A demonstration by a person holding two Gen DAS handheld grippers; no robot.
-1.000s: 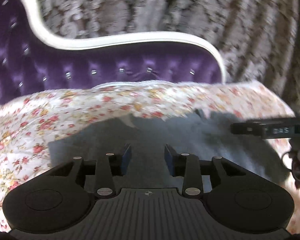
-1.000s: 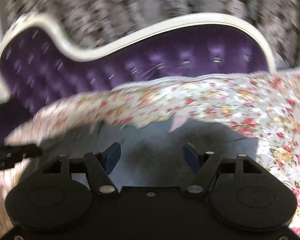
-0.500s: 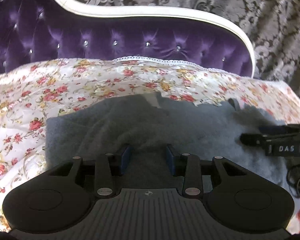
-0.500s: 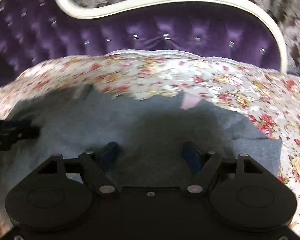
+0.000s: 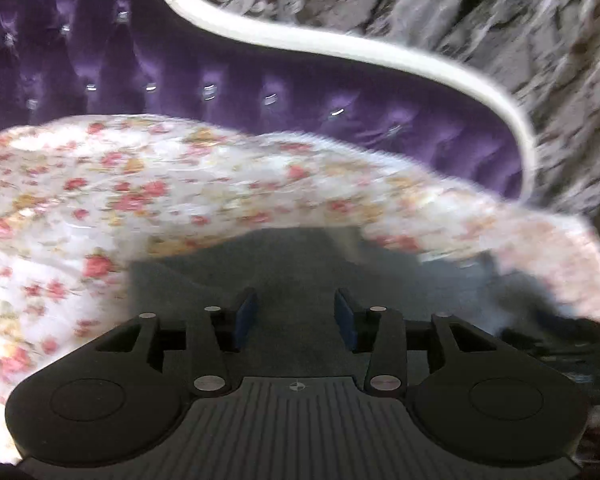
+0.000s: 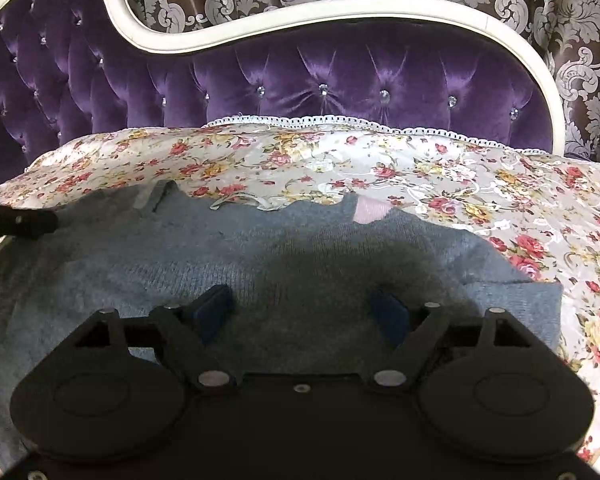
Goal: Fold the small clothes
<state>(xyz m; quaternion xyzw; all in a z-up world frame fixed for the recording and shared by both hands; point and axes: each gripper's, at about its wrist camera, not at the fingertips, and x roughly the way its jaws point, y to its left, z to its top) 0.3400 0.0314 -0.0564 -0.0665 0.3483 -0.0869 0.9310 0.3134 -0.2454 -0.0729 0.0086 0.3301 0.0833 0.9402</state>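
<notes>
We note left gripper (image 5: 296, 316) over grey knit garment (image 6: 284, 264), jaws just opening, apart, nothing pinched. Garment lies flat on floral sheet (image 6: 440, 168), purple tufted sofa back (image 6: 340, 80) behind. Right gripper (image 6: 302, 310) above garment, jaws widening, nothing gripped.

2 wrist views, angled down, close over shared grey garment (image 6: 284, 256), sofa (image 6: 340, 76) behind
</notes>
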